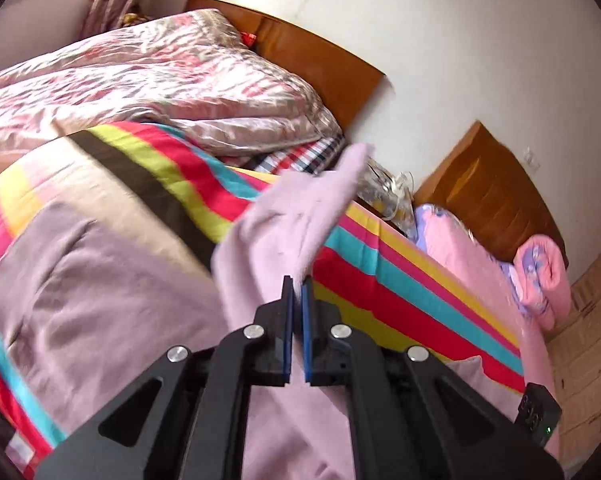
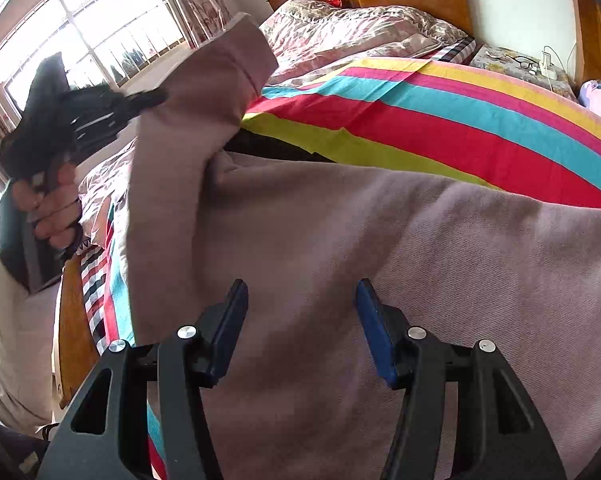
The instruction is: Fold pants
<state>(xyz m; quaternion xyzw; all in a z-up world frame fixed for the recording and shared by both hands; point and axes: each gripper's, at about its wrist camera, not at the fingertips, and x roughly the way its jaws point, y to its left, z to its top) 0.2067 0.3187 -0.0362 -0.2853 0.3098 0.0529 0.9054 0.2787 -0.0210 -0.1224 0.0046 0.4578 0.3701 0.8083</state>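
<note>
Mauve-pink pants (image 2: pixel 360 264) lie spread on the striped bed sheet (image 2: pixel 440 120). My left gripper (image 1: pixel 298 284) is shut on a fold of the pants (image 1: pixel 296 220) and lifts one leg up off the bed. In the right wrist view that lifted leg (image 2: pixel 188 128) hangs from the left gripper (image 2: pixel 100 112), held in a hand at the left. My right gripper (image 2: pixel 300 300) is open and empty, hovering just above the flat part of the pants.
A pink floral quilt (image 1: pixel 160 80) is bunched at the head of the bed by the wooden headboard (image 1: pixel 320 56). A second bed with pink bedding (image 1: pixel 480 264) stands to the right. A bedside table with glasses and cables (image 2: pixel 520 64) sits between. A window (image 2: pixel 92 40) is at the left.
</note>
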